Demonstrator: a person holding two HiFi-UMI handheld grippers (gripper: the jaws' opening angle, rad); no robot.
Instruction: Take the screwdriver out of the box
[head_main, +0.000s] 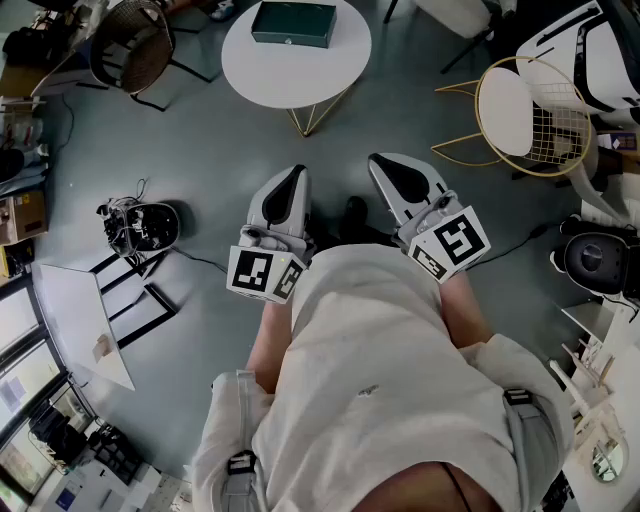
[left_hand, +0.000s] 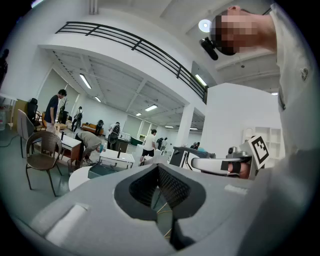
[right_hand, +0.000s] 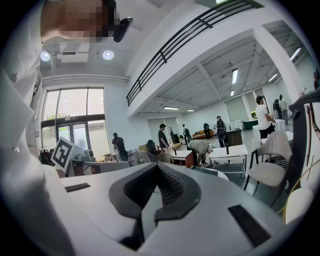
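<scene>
Two hand-held grippers with white shells and black jaw pads sit side by side just ahead of the person's pale shirt (head_main: 380, 360). The left gripper (head_main: 294, 175) and the right gripper (head_main: 386, 162) each have their jaws pressed together with nothing between them. Well ahead of both tips, more in line with the left gripper, a dark green rectangular box (head_main: 293, 24) lies closed on a round white table (head_main: 245, 65). The screwdriver cannot be seen. A gold wire chair with a white seat (head_main: 520, 115) stands off to the right gripper's outer side.
</scene>
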